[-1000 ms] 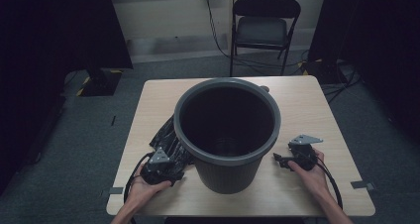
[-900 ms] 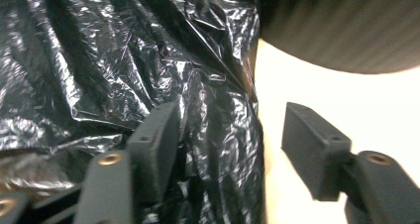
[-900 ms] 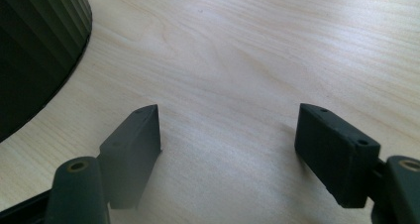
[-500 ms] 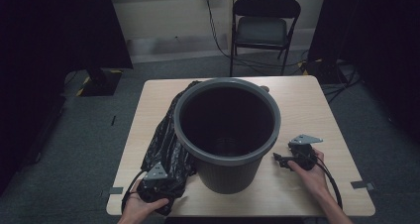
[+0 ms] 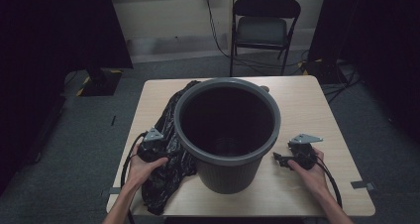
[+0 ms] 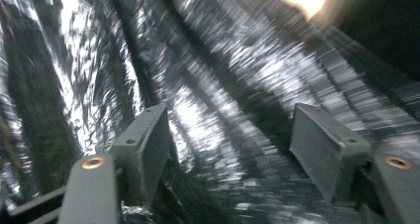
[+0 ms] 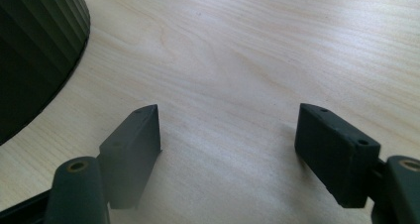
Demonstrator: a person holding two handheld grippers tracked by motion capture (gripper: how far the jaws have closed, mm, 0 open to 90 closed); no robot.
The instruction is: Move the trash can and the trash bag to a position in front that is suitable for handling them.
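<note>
A tall dark grey bin (image 5: 228, 172) stands upright in the middle of the wooden table (image 5: 307, 100). A crumpled black plastic bag (image 5: 171, 115) lies against its left side and trails toward the front edge. My left gripper (image 5: 164, 150) is over that bag; in the left gripper view its jaws (image 6: 230, 149) have just been opening and stand apart, with the blurred shiny bag (image 6: 223, 75) close in front of them. My right gripper (image 5: 278, 158) rests on the table right of the bin, open (image 7: 228, 144) over bare wood, with the ribbed bin wall (image 7: 34, 45) beside it.
A black folding chair (image 5: 265, 21) stands beyond the table's far edge, with cables on the floor around it. Dark curtains close in both sides of the room. Bare tabletop lies right of and behind the bin.
The left hand drew back toward the front edge, stretching the bag out from beside the bin, then moved forward onto it again. The right hand has stayed put.
</note>
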